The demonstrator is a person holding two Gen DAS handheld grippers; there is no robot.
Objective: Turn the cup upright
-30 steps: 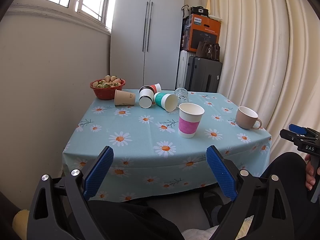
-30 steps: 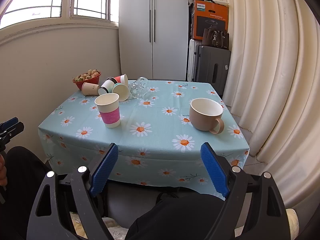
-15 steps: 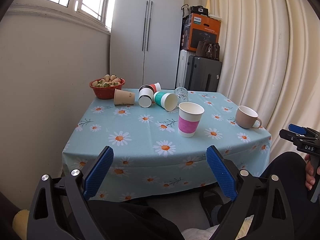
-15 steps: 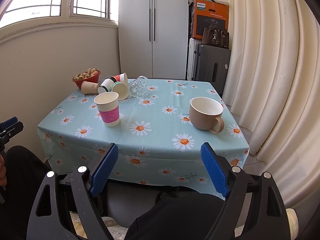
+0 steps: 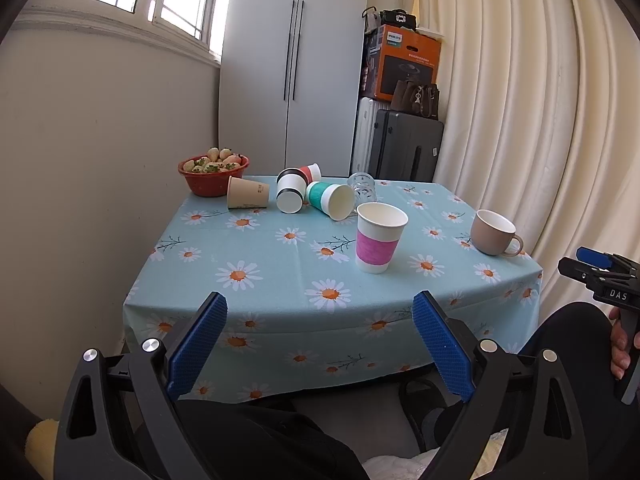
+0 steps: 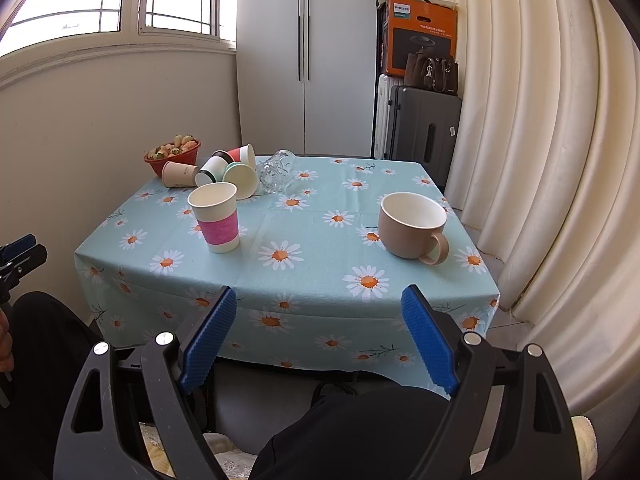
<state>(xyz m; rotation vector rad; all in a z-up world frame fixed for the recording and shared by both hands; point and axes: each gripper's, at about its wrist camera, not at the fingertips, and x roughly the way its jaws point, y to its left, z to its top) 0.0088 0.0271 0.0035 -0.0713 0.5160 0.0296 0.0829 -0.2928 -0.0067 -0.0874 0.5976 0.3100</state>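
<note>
Several paper cups lie on their sides at the table's far left: a beige cup point(image 5: 247, 193), a black-banded cup point(image 5: 289, 193), a green-sleeved cup point(image 5: 330, 200), a red cup point(image 5: 310, 171). A clear glass point(image 5: 362, 187) lies beside them. A pink-sleeved paper cup point(image 5: 379, 237) point(image 6: 216, 217) and a tan mug point(image 5: 493, 232) point(image 6: 414, 227) stand upright. My left gripper point(image 5: 320, 322) and right gripper point(image 6: 318, 314) are both open and empty, held before the table's near edge, apart from every cup.
A red bowl of fruit point(image 5: 213, 170) stands at the far left corner. The table wears a blue daisy cloth point(image 5: 280, 264). A wall is at the left, curtains point(image 5: 520, 120) at the right, suitcases point(image 5: 404, 148) and a wardrobe behind. My legs are below the grippers.
Both views have shifted only slightly; the table sits a touch higher in the frames. Nothing on the table has moved and both grippers stay open.
</note>
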